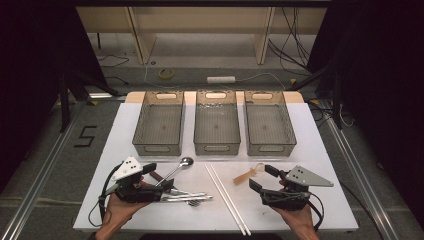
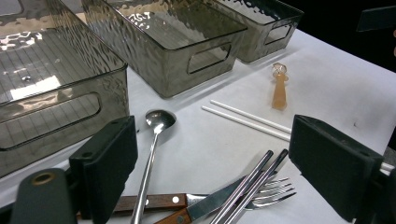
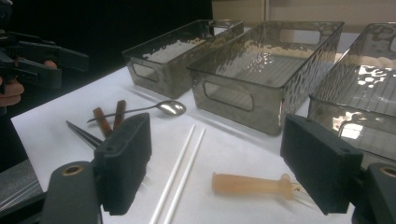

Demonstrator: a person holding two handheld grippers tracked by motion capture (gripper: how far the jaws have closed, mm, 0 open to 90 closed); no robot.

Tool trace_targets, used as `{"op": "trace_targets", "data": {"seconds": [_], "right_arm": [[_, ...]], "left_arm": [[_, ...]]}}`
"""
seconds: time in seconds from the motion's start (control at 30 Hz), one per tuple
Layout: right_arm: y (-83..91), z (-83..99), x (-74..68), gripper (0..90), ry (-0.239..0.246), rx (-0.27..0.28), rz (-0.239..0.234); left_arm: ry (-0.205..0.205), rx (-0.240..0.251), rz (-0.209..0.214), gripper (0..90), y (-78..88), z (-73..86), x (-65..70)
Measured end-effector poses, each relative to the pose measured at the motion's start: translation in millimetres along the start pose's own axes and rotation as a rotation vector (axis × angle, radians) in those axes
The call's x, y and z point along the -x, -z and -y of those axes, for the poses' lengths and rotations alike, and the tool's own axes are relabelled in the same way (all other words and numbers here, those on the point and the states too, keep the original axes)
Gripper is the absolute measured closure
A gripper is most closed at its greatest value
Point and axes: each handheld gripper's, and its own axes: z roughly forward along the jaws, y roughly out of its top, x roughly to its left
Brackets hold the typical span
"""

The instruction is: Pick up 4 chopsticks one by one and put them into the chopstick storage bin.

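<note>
Cutlery lies loose on the white counter in the high view, in front of 3 empty grey bins; sorting looks not yet begun. The left gripper hovers over the cutlery pile, the right gripper beside the amber plastic utensil, both with jaws released and holding nothing.

In the left gripper view, the spoon, knives and fork lie between the spread jaws; handles run off the bottom edge.

In the right gripper view, the amber utensil's clear head is hard to make out. Next, probably, the jaws must lower and clench on 1 piece.
</note>
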Motion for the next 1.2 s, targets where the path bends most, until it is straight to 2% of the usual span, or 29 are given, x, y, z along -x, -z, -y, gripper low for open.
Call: {"op": "trace_targets", "data": {"seconds": [0.23, 0.27, 0.37, 0.6, 0.83, 1.0, 1.2], "right_arm": [[-0.4, -0.1, 0.3, 25.8, -0.002, -0.004, 0.000], [-0.5, 0.0, 0.4, 25.8, -0.003, -0.006, 0.001], [-0.7, 0.2, 1.3, 25.9, -0.007, -0.009, 0.002], [-0.6, 0.3, 2.6, 26.0, -0.010, -0.015, -0.001], [-2.0, 0.3, 3.6, 26.0, -0.012, -0.024, -0.011], [-2.5, 0.3, 3.5, 26.0, -0.010, -0.033, -0.016], [-3.6, 0.6, 3.1, 26.1, -0.010, -0.044, -0.021]], "left_arm": [[-0.003, -0.018, -0.002, 15.5, 0.5, -3.9, -1.8], [0.003, -0.026, -0.002, 15.5, 0.5, -4.6, -2.2], [-0.017, -0.062, -0.009, 15.8, -1.0, -7.4, -2.8], [-0.036, -0.183, -0.012, 15.8, -9.6, -15.5, -8.0], [-0.085, -0.320, -0.006, 16.8, -23.4, -23.7, -11.0], [-0.155, -0.414, -0.012, 20.3, -31.8, -23.4, -6.0], [-0.185, -0.489, 0.011, 29.0, -34.5, -22.3, -4.4]]}}
